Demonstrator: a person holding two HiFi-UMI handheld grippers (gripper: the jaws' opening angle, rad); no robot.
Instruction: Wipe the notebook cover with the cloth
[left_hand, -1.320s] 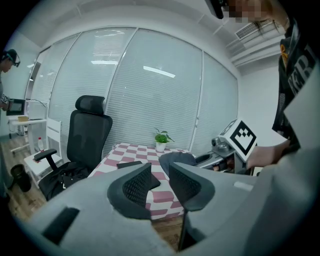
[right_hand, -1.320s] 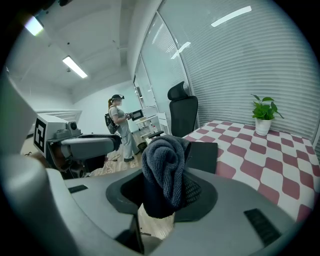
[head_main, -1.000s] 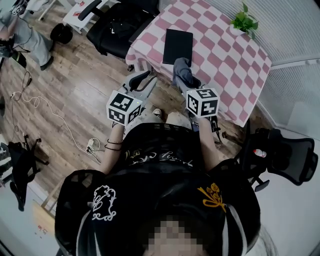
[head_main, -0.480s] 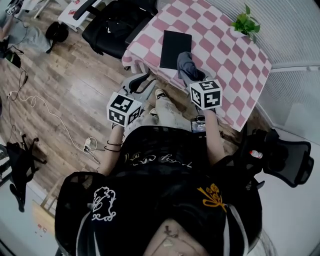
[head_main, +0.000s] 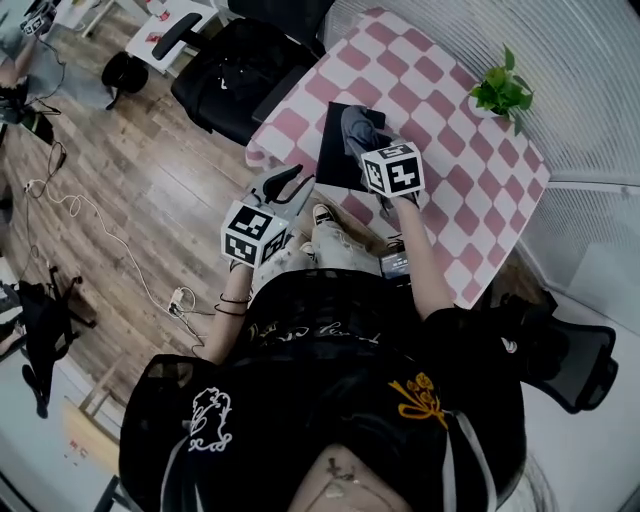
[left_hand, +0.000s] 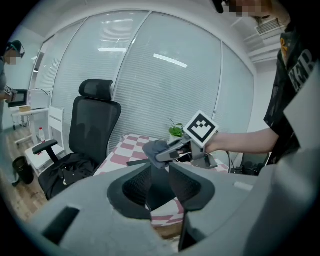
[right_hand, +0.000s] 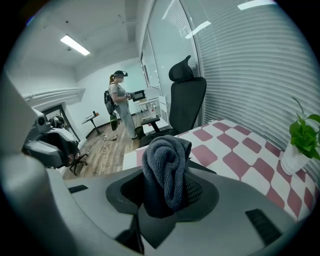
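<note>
A person stands at a small tabletop (head_main: 470, 175) draped in a pink-and-white checked covering, holding a grey plastic gripper in each hand.

The right gripper (right_hand: 165, 186) is clamped on a grey cloth (right_hand: 167, 165), a soft knitted or terry fabric bunched into a rounded fold that bulges up out of the jaws. From the head view, the cloth hangs over the notebook (head_main: 335, 160). Whether it touches the cover cannot be told.

The notebook is a flat black rectangle with a matte cover. It lies closed near the tabletop edge closest to the person, toward the left near corner.

The left gripper (left_hand: 160, 186) has its ribbed black jaws apart with nothing between them. It is held off the tabletop, just beyond the left near corner and above the wood-plank floor (head_main: 150, 170).

A leafy green plant (head_main: 503, 92) in a white pot stands at the far right corner, well apart from the notebook. The checked surface between them is bare, as is the strip along the far left edge.

A black mesh-backed office chair (head_main: 240, 70) stands close to the tabletop's left edge. Glass walls with horizontal slatted blinds (head_main: 590, 60) run along the far side.
</note>
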